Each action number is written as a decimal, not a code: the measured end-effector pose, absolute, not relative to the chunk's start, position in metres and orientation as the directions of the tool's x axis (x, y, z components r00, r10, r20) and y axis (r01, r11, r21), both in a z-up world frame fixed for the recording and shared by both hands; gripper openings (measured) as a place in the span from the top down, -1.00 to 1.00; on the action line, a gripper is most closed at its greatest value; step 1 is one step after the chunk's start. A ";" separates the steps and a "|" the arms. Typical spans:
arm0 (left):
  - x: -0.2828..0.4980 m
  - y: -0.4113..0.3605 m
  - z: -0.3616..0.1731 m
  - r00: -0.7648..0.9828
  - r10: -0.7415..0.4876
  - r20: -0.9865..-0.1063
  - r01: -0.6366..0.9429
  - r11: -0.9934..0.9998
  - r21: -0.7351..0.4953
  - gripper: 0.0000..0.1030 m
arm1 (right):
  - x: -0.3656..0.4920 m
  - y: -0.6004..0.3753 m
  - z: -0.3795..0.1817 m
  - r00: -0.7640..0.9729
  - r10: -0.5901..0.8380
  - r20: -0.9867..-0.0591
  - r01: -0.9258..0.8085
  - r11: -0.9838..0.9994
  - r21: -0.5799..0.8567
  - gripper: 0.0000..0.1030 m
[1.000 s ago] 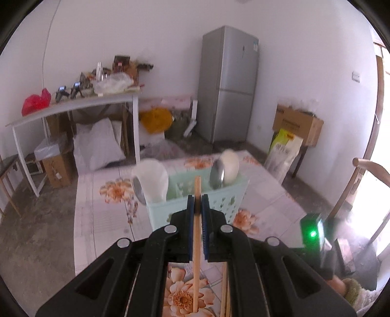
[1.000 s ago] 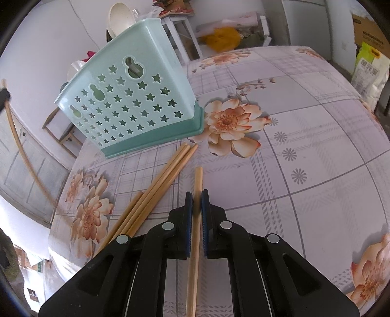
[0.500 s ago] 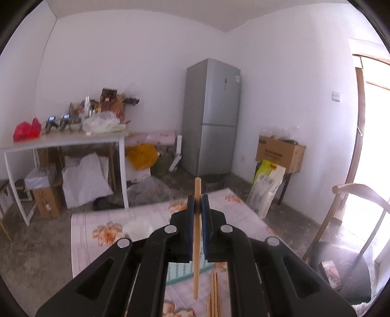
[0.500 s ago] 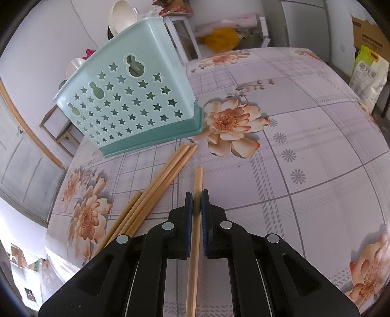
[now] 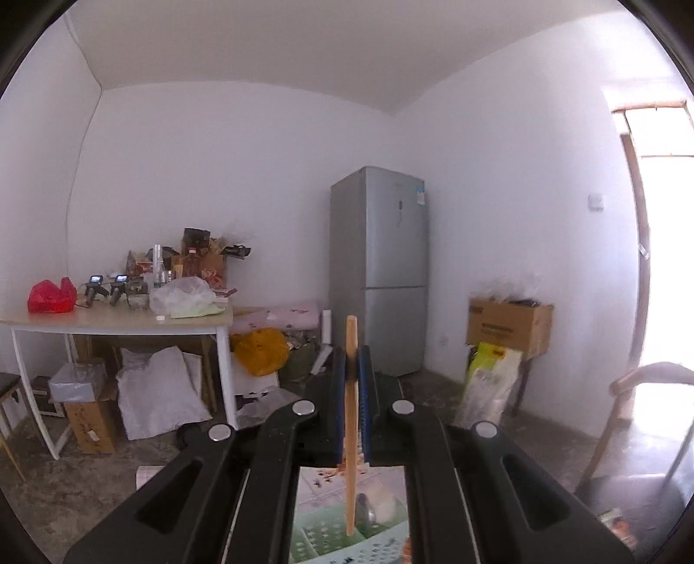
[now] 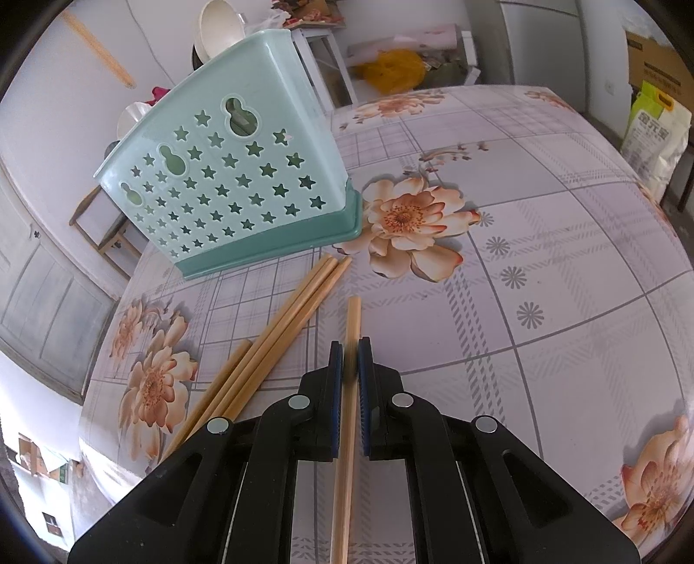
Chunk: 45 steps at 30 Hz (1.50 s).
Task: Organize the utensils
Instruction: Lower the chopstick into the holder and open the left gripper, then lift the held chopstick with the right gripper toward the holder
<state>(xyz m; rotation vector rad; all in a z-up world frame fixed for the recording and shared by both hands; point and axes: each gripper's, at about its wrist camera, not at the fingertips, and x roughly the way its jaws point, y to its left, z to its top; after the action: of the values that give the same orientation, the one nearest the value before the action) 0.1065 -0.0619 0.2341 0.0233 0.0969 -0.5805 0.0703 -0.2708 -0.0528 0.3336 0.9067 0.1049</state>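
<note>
My left gripper (image 5: 351,360) is shut on a wooden chopstick (image 5: 350,486) and holds it upright, its lower end hanging over the mint-green utensil basket (image 5: 342,544) seen below between the fingers. That chopstick also shows high at the top left of the right wrist view (image 6: 97,47). My right gripper (image 6: 350,349) is shut on another wooden chopstick (image 6: 352,316) low over the flowered tablecloth (image 6: 542,243). Several loose chopsticks (image 6: 277,329) lie to its left, in front of the basket (image 6: 234,173), which holds white spoons (image 6: 219,26).
A grey fridge (image 5: 377,269), a cluttered white side table (image 5: 117,321), cardboard boxes (image 5: 507,321) and a wooden chair (image 5: 642,382) stand around the room. The table's right edge curves near a yellow-green bag (image 6: 655,134).
My left gripper has risen and tilted up with its chopstick, so the basket dropped to the bottom of its view. The right gripper has hardly moved.
</note>
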 end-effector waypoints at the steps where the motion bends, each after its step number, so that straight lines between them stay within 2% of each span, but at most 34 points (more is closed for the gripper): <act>1: 0.113 -0.065 0.228 0.837 -0.537 -0.103 0.540 0.842 0.005 0.90 | 0.070 -0.271 -0.053 0.615 0.230 -0.754 0.050 0.943 0.329 0.89; 4: 0.134 -0.075 0.203 0.851 -0.506 -0.142 0.513 0.858 0.020 0.90 | 0.070 -0.271 -0.053 0.616 0.231 -0.753 0.050 0.943 0.330 0.89; 10: 0.171 -0.080 0.153 0.827 -0.494 -0.268 0.502 0.864 -0.044 0.89 | 0.071 -0.274 -0.054 0.615 0.240 -0.751 0.044 0.941 0.336 0.89; 14: 0.178 -0.074 0.135 0.814 -0.483 -0.322 0.487 0.870 -0.072 0.87 | 0.071 -0.275 -0.054 0.614 0.240 -0.752 0.041 0.942 0.334 0.89; 15: 0.177 -0.073 0.133 0.813 -0.481 -0.327 0.485 0.871 -0.076 0.84 | 0.071 -0.274 -0.054 0.614 0.239 -0.752 0.041 0.942 0.333 0.89; 17: 0.175 -0.067 0.129 0.817 -0.471 -0.333 0.471 0.878 -0.086 0.51 | 0.072 -0.274 -0.054 0.613 0.236 -0.754 0.041 0.944 0.329 0.89; 20: 0.170 -0.053 0.125 0.817 -0.474 -0.329 0.458 0.880 -0.131 0.30 | 0.072 -0.273 -0.054 0.611 0.232 -0.757 0.043 0.945 0.324 0.89; 31: 0.110 0.014 0.109 0.841 -0.446 -0.305 0.398 0.893 -0.208 0.07 | 0.077 -0.261 -0.050 0.587 0.184 -0.789 0.043 0.965 0.258 0.89; 35: 0.092 0.034 0.092 0.836 -0.433 -0.338 0.370 0.899 -0.236 0.04 | 0.077 -0.254 -0.048 0.582 0.145 -0.800 0.043 0.977 0.208 0.89; 38: 0.085 0.042 0.070 0.816 -0.422 -0.395 0.346 0.904 -0.251 0.03 | 0.078 -0.247 -0.047 0.580 0.111 -0.807 0.046 0.985 0.169 0.90; 45: 0.077 0.048 0.031 0.755 -0.435 -0.491 0.306 0.896 -0.322 0.03 | 0.063 -0.250 -0.016 0.638 0.120 -0.760 0.057 0.978 0.202 0.91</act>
<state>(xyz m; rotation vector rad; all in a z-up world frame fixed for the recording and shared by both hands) 0.0773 0.0481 0.0307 -0.2288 0.5891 -0.4080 0.0626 -0.2500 -0.0157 0.2158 0.8794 0.0366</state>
